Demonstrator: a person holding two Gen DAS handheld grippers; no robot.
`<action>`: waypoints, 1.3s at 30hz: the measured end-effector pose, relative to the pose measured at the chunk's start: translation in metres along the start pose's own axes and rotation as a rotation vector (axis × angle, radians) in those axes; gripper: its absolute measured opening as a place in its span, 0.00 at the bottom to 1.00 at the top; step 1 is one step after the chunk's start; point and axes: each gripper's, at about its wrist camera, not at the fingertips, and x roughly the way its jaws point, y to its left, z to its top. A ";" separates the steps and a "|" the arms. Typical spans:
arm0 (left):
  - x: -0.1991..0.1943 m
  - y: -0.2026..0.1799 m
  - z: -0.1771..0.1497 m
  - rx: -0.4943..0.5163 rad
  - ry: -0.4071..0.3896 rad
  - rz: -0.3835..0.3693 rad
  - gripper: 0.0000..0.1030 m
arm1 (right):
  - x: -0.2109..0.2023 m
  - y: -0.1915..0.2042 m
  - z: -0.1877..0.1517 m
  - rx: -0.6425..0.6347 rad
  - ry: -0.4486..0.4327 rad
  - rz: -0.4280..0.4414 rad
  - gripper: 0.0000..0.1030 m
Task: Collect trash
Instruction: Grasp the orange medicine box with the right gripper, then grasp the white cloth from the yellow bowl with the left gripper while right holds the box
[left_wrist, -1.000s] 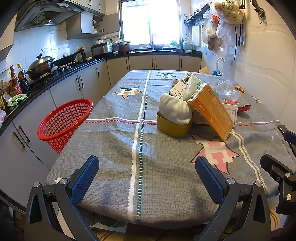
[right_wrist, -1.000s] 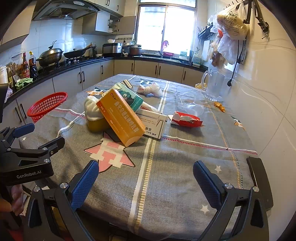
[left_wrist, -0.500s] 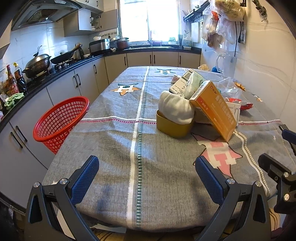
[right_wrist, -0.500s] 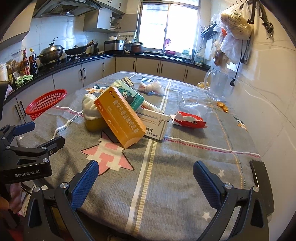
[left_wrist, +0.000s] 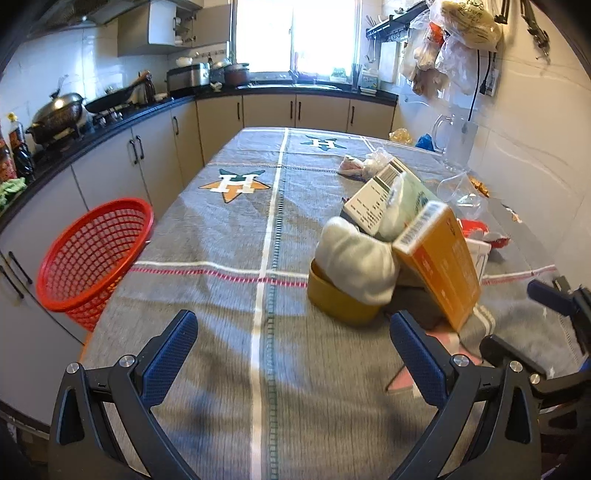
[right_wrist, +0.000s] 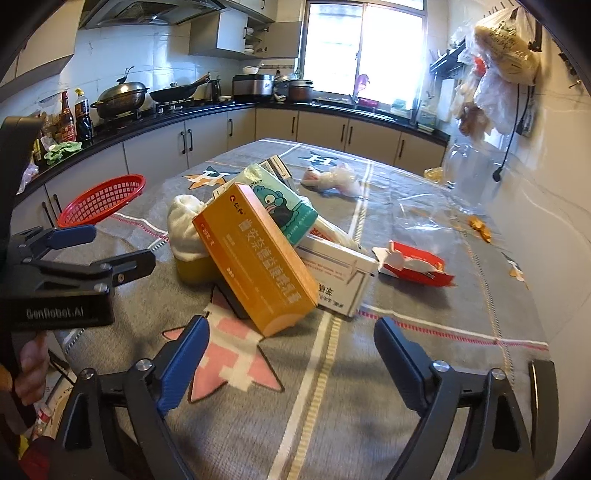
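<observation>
While we look along the left gripper (left_wrist: 291, 354), its blue-padded fingers (left_wrist: 168, 354) stand wide apart and hold nothing above the near edge of the table (left_wrist: 221, 229). The trash sits in a heap toward the table's right side: a yellow bowl (left_wrist: 340, 302) with a white cloth bundle (left_wrist: 354, 266) in it, an orange box (left_wrist: 443, 266) leaning against that, and a barcoded carton (left_wrist: 376, 195) behind. A red basket (left_wrist: 92, 254) hangs at the left edge, tilted toward the table, and we judge it to be where the trash goes. Compared with a second ago this view has come in over the table and the heap looms larger.

From the right wrist, the right gripper (right_wrist: 291, 362) is likewise spread wide and empty, near the foot of the orange box (right_wrist: 258, 258). A teal tissue pack (right_wrist: 284, 203) lies across the top of the box, a white carton (right_wrist: 336, 273) beside it, a torn red wrapper (right_wrist: 413, 264) toward the right edge, and a crumpled plastic bag (right_wrist: 332, 179) farther back. The left gripper (right_wrist: 92, 247) shows at the left. This view too has closed in on the pile since the earlier frame.

To do the pick well, we would take the orange box across its narrow faces, lifting slowly, since the tissue pack rests on it and may slide off.
</observation>
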 end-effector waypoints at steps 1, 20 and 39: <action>0.003 0.001 0.003 -0.002 0.006 -0.009 1.00 | 0.003 -0.001 0.002 -0.001 0.002 0.009 0.86; 0.028 0.007 0.028 0.022 0.042 -0.094 0.88 | 0.055 0.022 0.031 -0.157 0.042 0.038 0.78; 0.047 -0.026 0.035 0.113 0.062 -0.110 0.75 | 0.047 -0.033 0.021 0.093 0.073 0.121 0.46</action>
